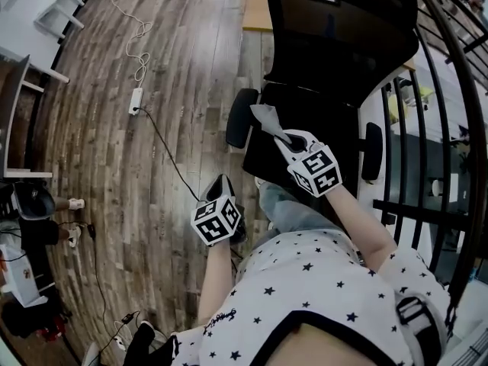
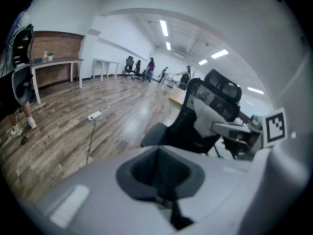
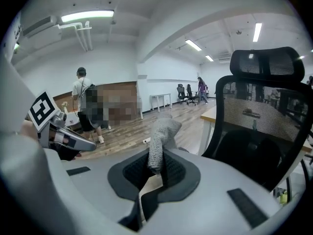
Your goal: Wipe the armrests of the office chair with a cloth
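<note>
Star-printed shirt (image 1: 305,296) fills the head view's bottom. At centre, the cloth (image 1: 267,117) is held by the right claw (image 1: 290,139) beside the office chair's (image 1: 335,44) armrest (image 1: 241,117), seemingly ready for wiping.

Left gripper view: the left claw (image 2: 164,173) is seen clenched, empty.

Right gripper view: the cloth is pinched at centre.

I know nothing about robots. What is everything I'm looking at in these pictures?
Office chair: one, black, in front of the person.
Armrests: two, black, one each side of the chair.
Cloth: one, grey, held above the chair.
Power strip: one, white, on the floor.
Floor: one, brown wood.
Bystander: one, light top, standing far off.
Left gripper: grey, shut, empty.
Right gripper: grey, shut on the cloth.
</note>
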Demonstrator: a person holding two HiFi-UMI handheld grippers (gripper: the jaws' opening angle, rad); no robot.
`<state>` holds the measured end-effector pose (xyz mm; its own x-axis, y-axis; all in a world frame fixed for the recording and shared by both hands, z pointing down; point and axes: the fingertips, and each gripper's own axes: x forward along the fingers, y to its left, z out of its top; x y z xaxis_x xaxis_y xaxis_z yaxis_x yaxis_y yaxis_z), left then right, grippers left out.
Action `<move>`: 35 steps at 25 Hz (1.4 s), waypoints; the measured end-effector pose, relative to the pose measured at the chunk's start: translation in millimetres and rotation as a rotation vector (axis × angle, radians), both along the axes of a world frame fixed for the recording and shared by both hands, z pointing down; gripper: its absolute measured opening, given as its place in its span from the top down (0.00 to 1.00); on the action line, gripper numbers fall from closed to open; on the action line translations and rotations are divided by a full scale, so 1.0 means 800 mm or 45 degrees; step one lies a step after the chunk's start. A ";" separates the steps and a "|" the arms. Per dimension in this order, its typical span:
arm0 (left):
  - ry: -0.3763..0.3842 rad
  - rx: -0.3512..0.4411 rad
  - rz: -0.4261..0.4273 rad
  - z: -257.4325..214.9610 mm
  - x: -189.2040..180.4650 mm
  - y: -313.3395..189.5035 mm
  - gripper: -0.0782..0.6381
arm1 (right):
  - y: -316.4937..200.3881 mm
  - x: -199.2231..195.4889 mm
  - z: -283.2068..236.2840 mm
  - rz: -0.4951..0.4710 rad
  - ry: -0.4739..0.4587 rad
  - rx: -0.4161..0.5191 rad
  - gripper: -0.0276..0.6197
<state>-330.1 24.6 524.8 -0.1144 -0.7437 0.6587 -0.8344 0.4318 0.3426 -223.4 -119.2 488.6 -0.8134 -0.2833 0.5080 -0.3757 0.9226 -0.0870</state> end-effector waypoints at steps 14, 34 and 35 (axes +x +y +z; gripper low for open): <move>0.031 -0.084 0.011 0.027 -0.028 -0.055 0.88 | -0.100 -0.060 0.062 -0.005 0.125 -0.013 0.91; 0.076 -0.210 0.035 0.072 -0.061 -0.110 0.88 | -0.230 -0.129 0.191 0.020 0.403 0.029 0.91; 0.079 -0.216 0.039 0.074 -0.060 -0.111 0.88 | -0.234 -0.131 0.198 0.019 0.415 0.027 0.91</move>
